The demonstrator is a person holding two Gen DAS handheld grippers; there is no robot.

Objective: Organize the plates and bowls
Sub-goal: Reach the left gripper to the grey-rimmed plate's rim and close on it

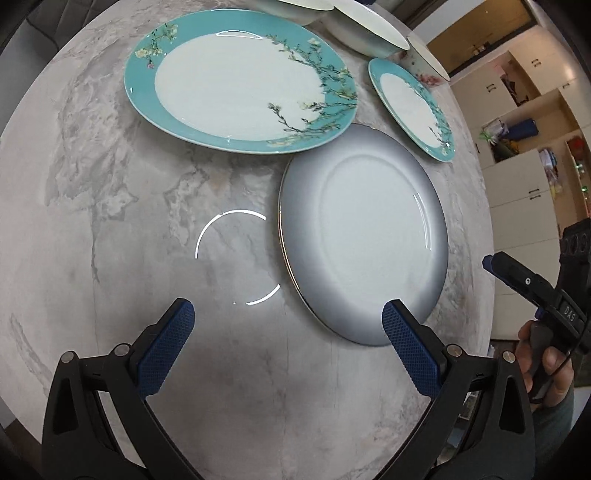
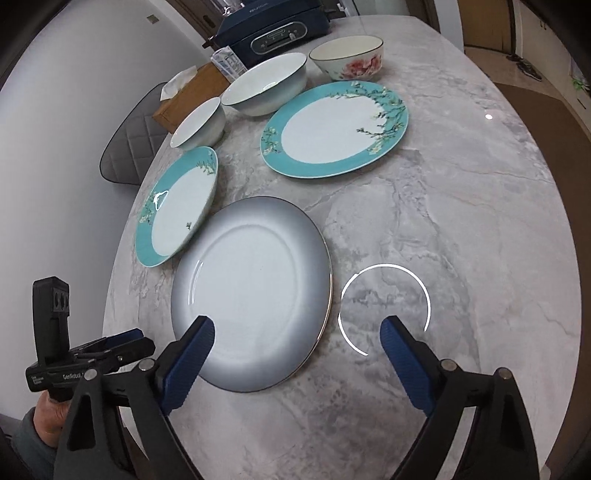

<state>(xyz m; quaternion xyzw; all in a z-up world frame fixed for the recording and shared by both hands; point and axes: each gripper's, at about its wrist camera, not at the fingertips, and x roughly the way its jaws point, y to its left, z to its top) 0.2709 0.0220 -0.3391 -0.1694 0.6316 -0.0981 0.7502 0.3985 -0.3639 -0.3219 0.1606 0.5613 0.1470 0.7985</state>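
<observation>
A grey-rimmed white plate [image 1: 364,236] [image 2: 255,291] lies on the marble table nearest both grippers. A large teal floral plate [image 1: 240,81] [image 2: 336,129] lies beyond it. A smaller teal floral plate [image 1: 413,107] [image 2: 177,206] lies beside the grey plate. Two white bowls [image 2: 267,83] [image 2: 199,123] and a pink-flower bowl [image 2: 349,59] stand at the far side. My left gripper [image 1: 288,321] is open and empty, its right finger over the grey plate's near rim. My right gripper [image 2: 297,336] is open and empty, its left finger over that plate's near rim.
A dark blue appliance [image 2: 273,31], a brown tissue box [image 2: 188,96] and a clear container [image 2: 229,61] stand at the table's far end. A grey chair [image 2: 133,144] is by the table edge. Cabinets [image 1: 524,155] stand off the table's side.
</observation>
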